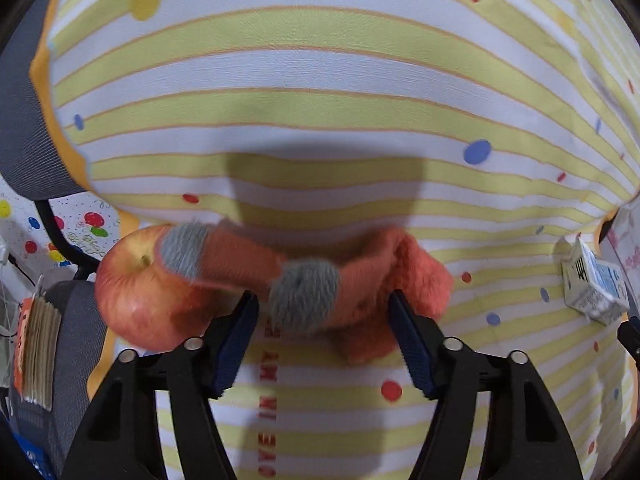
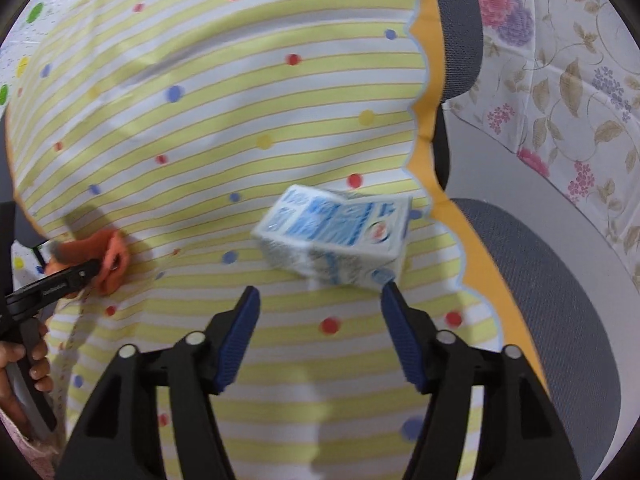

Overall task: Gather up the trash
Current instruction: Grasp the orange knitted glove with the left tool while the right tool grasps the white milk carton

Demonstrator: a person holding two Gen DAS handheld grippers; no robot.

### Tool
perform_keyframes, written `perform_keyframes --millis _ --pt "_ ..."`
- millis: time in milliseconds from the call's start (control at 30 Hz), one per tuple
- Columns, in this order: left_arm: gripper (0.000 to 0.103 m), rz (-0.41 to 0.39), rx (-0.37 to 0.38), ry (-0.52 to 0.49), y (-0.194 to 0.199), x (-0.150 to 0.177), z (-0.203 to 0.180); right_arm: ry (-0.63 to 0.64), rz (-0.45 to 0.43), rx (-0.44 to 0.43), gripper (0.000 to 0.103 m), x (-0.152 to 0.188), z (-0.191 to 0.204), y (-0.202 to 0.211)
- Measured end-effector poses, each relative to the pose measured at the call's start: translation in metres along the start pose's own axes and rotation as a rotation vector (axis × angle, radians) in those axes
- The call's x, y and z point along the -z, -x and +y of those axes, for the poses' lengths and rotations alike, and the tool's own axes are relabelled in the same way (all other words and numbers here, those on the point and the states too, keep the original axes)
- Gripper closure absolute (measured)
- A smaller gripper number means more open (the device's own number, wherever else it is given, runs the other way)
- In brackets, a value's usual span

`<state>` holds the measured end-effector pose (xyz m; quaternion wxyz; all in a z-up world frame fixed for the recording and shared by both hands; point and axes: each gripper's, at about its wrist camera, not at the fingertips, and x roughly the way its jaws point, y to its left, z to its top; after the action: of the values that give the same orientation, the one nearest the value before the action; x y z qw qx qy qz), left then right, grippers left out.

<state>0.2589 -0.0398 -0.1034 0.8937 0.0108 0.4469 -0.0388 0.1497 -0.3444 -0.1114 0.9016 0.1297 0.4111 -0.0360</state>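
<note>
Striped tablecloth (image 1: 320, 80) as landmark: apple (image 1: 136, 300) at its left edge, touching orange-grey sock (image 1: 312, 280). Left gripper (image 1: 322, 308) jaws wide, sock between, probably not pinched. Milk carton (image 2: 336, 236) near right edge; right gripper (image 2: 318, 300) jaws wide, empty.

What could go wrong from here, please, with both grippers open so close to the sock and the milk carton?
1. The orange sock drapes partly over the apple, which sits at the tablecloth edge; the left gripper pulling the sock could roll the apple off.
2. The milk carton lies tilted near the scalloped edge; the right gripper has one fingertip near its corner and might nudge it over.
3. Closing low may pinch the tablecloth.
</note>
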Motion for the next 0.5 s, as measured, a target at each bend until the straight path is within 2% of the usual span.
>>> perform_keyframes --millis 100,167,200,233,267,333,400,500 --pt "0.050 0.004 -0.006 -0.001 -0.006 -0.005 0.000 0.005 0.016 0.015 0.038 -0.009 -0.011 -0.013" --pt "0.065 0.005 -0.007 -0.008 -0.008 -0.007 -0.001 0.016 0.030 0.020 0.034 -0.012 -0.015 -0.020" --pt "0.078 0.007 0.004 -0.018 -0.008 -0.006 -0.002 0.021 0.035 0.022 0.034 -0.013 -0.017 -0.024" --pt "0.084 0.008 0.014 -0.027 -0.007 -0.005 -0.003 0.025 0.043 0.028 0.034 -0.013 -0.018 -0.028" --pt "0.084 0.008 0.021 -0.038 -0.005 -0.002 -0.005 0.032 0.062 0.019 0.036 -0.013 -0.019 -0.032" --pt "0.085 -0.004 0.036 -0.073 0.004 0.006 -0.012 0.046 0.073 0.003 0.059 -0.010 -0.015 -0.033" --pt "0.085 -0.014 0.062 -0.104 0.015 0.016 -0.021 0.084 0.084 -0.038 0.064 -0.005 -0.001 -0.030" --pt "0.085 -0.021 0.101 -0.145 0.029 0.028 -0.034 0.150 0.103 -0.137 0.065 0.005 0.026 -0.022"
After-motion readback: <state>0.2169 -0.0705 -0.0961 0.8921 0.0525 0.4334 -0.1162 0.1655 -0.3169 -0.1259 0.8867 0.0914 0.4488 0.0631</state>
